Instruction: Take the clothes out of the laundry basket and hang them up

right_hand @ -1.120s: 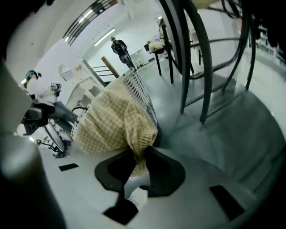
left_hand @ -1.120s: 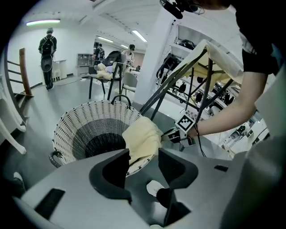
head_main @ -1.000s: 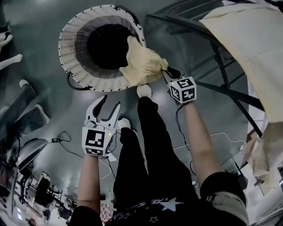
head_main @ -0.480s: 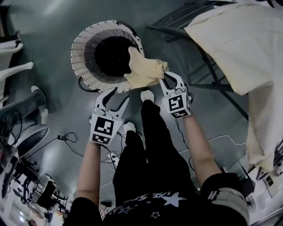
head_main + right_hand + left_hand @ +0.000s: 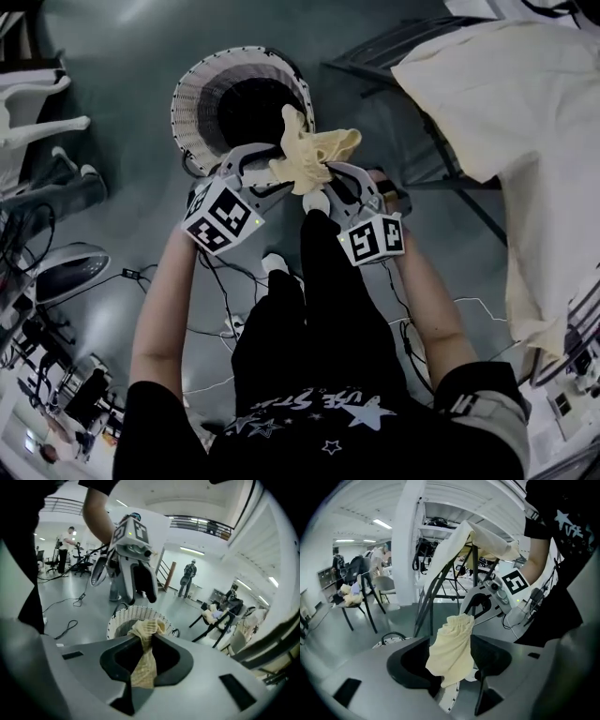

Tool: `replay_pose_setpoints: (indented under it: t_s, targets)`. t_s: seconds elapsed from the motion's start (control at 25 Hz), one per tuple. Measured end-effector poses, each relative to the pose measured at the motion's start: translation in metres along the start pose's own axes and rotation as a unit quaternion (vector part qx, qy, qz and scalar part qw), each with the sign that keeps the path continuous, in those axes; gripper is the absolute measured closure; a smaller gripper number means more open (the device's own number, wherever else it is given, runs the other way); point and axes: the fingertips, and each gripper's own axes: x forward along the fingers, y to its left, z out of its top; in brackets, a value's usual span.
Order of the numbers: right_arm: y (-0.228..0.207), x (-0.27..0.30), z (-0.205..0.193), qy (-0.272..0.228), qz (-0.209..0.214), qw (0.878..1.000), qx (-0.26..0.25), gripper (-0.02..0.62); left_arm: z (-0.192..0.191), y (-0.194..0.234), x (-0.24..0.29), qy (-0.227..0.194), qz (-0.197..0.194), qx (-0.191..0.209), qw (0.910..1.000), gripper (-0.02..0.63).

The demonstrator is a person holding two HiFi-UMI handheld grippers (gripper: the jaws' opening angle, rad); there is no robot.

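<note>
Found drying rack [image 5: 466, 192], draped with cream sheet [image 5: 511, 103], at right of laundry basket [image 5: 192, 117]. Held yellow garment [image 5: 314, 155] above basket rim, clamped in closed right gripper [image 5: 330, 178]. Had just been opening left gripper [image 5: 265, 171]; saw garment hanging loose between its spread jaws, ungripped. Noted floor cables [image 5: 141, 274] beside feet, clear of basket.

**Operator:** What is blocking the right side?

**Technician:** The drying rack [image 5: 380, 49] is standing there, and a cream cloth [image 5: 506, 103] is draping over it and closing that side off.

**Operator:** And ahead?

**Technician:** The laundry basket [image 5: 192, 112] is sitting ahead with its mouth lying open. The yellow garment [image 5: 314, 155] is hanging across its near rim. The person's legs [image 5: 319, 300] are filling the near side. Cables [image 5: 208, 272] are trailing over the floor [image 5: 122, 47], which is lying bare leftward up to a white chair [image 5: 33, 89].
</note>
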Motion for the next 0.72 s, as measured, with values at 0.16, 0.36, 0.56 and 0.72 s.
replay_pose_setpoints:
  t_s: [0.16,0.36,0.56,0.72]
  targets:
    - [0.013,-0.009,0.024,-0.025,0.041,0.997,-0.056,0.531,0.016,-0.014,0.002,0.0,-0.056,0.023,0.9982,0.311]
    - [0.034,-0.015,0.046,-0.049,0.084,0.986,-0.135,0.531,0.019,-0.04,0.001,0.02,-0.124,0.058,0.9904,0.307]
    - [0.043,-0.007,0.052,-0.041,0.091,0.984,-0.149,0.531,0.002,-0.051,-0.008,0.028,-0.16,0.022,0.9864,0.424]
    - [0.042,-0.003,0.054,-0.019,0.07,0.992,-0.105,0.529,-0.003,-0.047,-0.02,0.022,-0.12,0.01,0.9924,0.52]
